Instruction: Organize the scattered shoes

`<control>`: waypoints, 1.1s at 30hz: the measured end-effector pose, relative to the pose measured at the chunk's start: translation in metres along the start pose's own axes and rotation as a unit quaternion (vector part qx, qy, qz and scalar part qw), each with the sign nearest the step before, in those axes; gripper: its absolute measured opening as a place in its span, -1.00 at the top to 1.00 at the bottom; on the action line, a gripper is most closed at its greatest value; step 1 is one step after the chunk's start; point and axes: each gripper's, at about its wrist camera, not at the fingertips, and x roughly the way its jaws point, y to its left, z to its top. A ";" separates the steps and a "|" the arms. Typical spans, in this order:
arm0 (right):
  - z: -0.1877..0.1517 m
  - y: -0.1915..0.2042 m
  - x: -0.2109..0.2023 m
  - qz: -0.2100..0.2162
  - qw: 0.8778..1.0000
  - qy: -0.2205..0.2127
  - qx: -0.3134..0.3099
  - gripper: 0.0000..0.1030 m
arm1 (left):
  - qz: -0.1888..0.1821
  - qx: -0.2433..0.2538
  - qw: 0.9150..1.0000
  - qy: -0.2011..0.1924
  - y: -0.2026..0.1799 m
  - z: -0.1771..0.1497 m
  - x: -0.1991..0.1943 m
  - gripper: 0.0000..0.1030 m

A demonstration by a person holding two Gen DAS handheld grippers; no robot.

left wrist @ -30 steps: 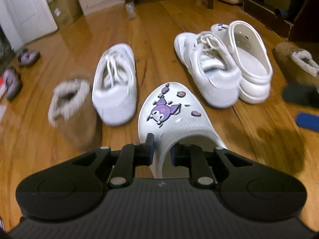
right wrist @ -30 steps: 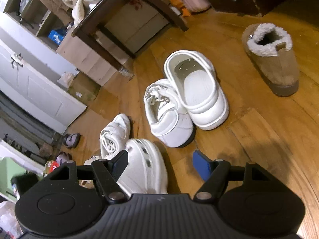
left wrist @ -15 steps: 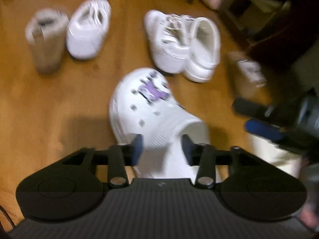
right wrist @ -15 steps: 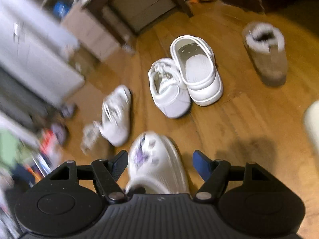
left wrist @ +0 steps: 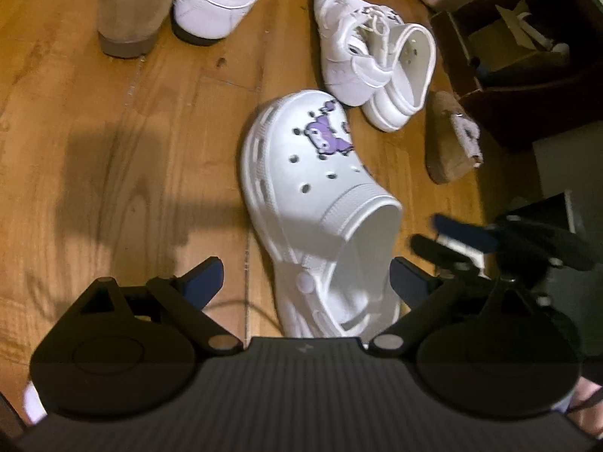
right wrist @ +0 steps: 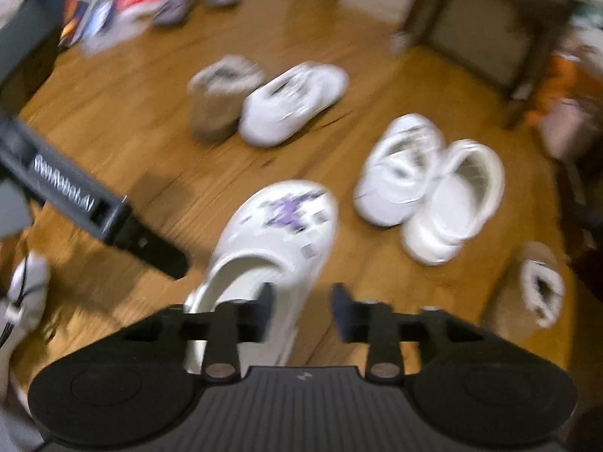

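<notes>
White foam, your clog with the purple cartoon charm [left wrist: 312,196] lies on the wooden plank floor [left wrist: 113,132] between your left gripper's [left wrist: 305,277] spread, still-widening jaws, neither pad touching it. Beyond it sit a white lace-up sneaker [left wrist: 350,45] and a plain white clog [left wrist: 405,75], side by side.

From your right wrist, blurred, your right gripper [right wrist: 301,310] is closing on the charm clog's [right wrist: 279,226] side wall near the heel.

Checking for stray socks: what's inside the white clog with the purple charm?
Only bare white footbed shows inside the clog at the heel; the toe end is hidden under the upper.
</notes>
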 end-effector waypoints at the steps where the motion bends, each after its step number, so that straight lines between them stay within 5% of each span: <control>1: 0.001 0.004 0.007 -0.002 1.000 0.008 -0.023 0.64 | -0.006 -0.004 1.000 0.003 0.000 0.000 0.002 -0.86; 13: 0.007 -0.002 0.061 -0.015 0.999 0.031 0.014 0.50 | -0.022 -0.012 1.000 0.014 0.007 0.008 0.014 -0.86; 19: 0.001 -0.022 0.087 -0.014 0.994 0.018 0.109 0.44 | -0.044 -0.026 0.999 0.003 0.009 0.010 0.010 -0.87; 24: -0.009 -0.029 0.094 -0.008 0.977 -0.001 0.215 0.69 | -0.014 -0.024 1.000 -0.006 0.013 0.011 0.009 -0.87; 30: -0.035 -0.032 0.074 -0.065 0.930 -0.046 0.359 0.70 | -0.005 -0.032 0.999 -0.024 0.020 0.013 0.001 -0.87; 33: -0.054 -0.039 0.062 -0.085 0.878 -0.033 0.470 0.70 | 0.005 -0.023 0.999 -0.024 0.019 0.014 0.001 -0.87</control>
